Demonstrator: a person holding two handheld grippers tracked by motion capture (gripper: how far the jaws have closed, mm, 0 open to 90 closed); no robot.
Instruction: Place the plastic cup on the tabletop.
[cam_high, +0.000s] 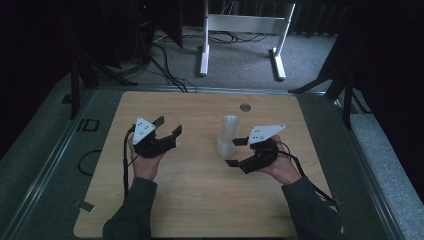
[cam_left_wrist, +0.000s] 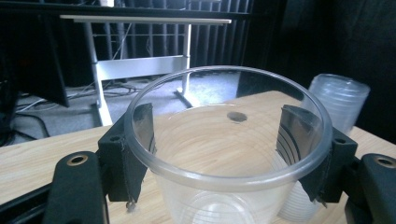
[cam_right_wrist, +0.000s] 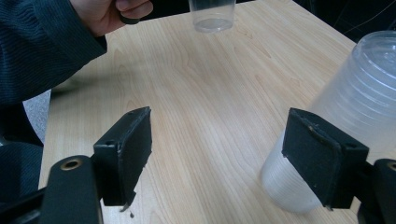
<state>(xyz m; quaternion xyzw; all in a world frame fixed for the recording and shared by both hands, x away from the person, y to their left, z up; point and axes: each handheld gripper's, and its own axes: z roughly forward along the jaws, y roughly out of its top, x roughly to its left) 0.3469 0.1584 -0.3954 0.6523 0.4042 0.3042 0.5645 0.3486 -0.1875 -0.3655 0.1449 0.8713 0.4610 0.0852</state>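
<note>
A single clear plastic cup (cam_left_wrist: 229, 158) stands upright between the jaws of my left gripper (cam_left_wrist: 222, 130), whose pads press on its sides just under the rim. In the high view, the left gripper (cam_high: 169, 125) holds it over the left half of the table. A stack of clear cups (cam_high: 227, 135) stands mouth down near the table's middle. My right gripper (cam_high: 235, 152) is open just right of the stack, with nothing between its jaws. In the right gripper view, the stack (cam_right_wrist: 364, 102) sits just beyond the right jaw of that gripper (cam_right_wrist: 222, 135).
The wooden table (cam_high: 200, 200) has a small round grommet (cam_high: 245, 107) near its far edge. A white desk frame (cam_high: 245, 30) and floor cables lie beyond the table. The left hand (cam_right_wrist: 112, 14) and its held cup (cam_right_wrist: 212, 14) show across the table.
</note>
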